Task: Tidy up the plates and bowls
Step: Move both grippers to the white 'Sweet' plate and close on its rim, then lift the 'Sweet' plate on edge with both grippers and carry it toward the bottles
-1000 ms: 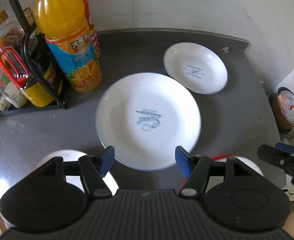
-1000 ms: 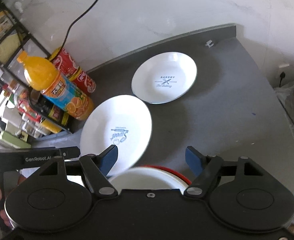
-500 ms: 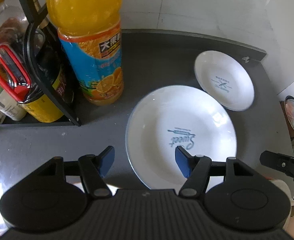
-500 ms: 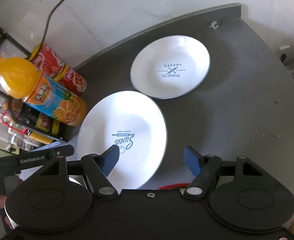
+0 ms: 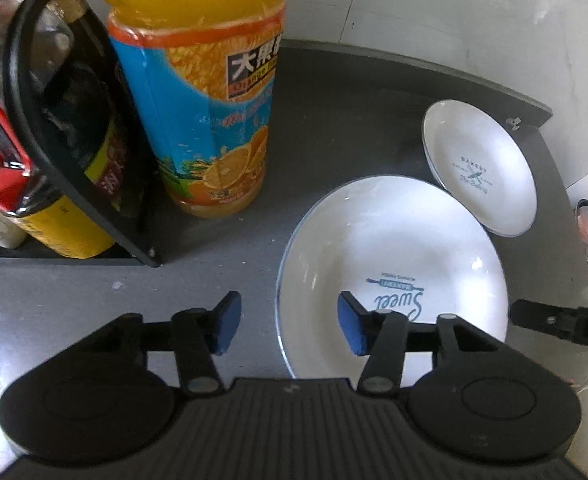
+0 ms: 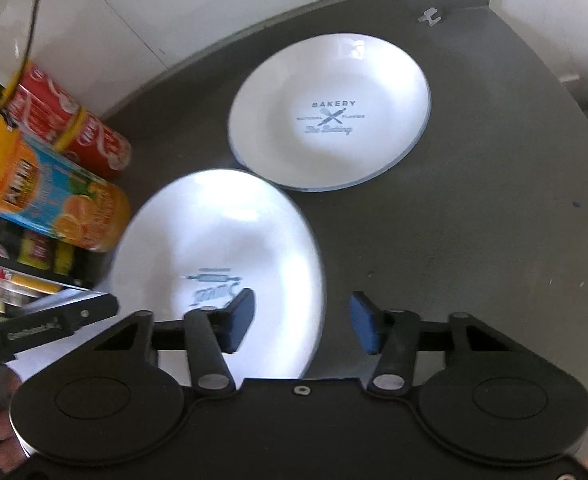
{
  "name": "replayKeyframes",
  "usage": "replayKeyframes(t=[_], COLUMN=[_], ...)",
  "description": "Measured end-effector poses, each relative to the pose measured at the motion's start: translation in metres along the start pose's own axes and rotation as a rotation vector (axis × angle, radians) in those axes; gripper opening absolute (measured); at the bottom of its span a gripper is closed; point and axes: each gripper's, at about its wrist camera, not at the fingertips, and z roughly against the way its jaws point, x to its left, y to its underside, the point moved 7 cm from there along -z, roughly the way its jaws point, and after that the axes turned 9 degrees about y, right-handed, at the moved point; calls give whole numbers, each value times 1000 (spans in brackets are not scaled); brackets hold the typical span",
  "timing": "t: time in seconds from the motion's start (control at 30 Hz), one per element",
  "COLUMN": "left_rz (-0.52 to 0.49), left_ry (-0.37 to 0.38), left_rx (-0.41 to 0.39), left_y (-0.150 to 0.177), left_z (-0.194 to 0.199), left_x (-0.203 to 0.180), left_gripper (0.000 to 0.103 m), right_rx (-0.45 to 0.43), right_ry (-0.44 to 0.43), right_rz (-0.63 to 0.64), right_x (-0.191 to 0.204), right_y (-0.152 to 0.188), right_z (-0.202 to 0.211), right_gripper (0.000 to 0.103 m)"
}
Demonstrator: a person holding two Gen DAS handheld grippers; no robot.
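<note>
A large white plate marked "Sweet" (image 5: pixel 394 248) (image 6: pixel 221 240) lies on the dark grey counter (image 5: pixel 334 128). A smaller white plate marked "Bakery" (image 5: pixel 480 168) (image 6: pixel 330 112) lies behind it, touching or just overlapping its far rim. My left gripper (image 5: pixel 285 326) is open and empty, straddling the large plate's left rim. My right gripper (image 6: pixel 302 326) is open and empty, straddling the same plate's right rim. The right gripper's body shows at the right edge of the left wrist view (image 5: pixel 562 324).
An orange juice bottle (image 5: pixel 201 92) (image 6: pixel 49 200) stands close left of the large plate. A black wire rack (image 5: pixel 65 168) with bottles and jars is beside it. Red cans (image 6: pixel 65 120) stand by the white wall. The counter's right edge (image 5: pixel 570 208) drops off.
Both grippers have moved forward and lower toward the large plate. The left one shifted left toward the juice bottle. The bowls near the front edge have dropped out of view.
</note>
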Motion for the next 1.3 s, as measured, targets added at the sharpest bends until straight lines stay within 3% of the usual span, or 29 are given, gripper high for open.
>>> replayKeyframes(t=[0.1, 0.47, 1.3], left_rz=[22, 92, 158], left_ry=[16, 37, 15], left_rx=[23, 20, -56], left_y=[1, 1, 4], left_z=[-10, -36, 2], left_x=[3, 18, 27], left_gripper=[33, 13, 9], right_rx=[25, 67, -40], right_ry=[7, -7, -128], right_rz=[-2, -31, 69], right_x=[-2, -3, 4], right_y=[-3, -2, -3], right_z=[-12, -36, -7], right_gripper=[37, 14, 8])
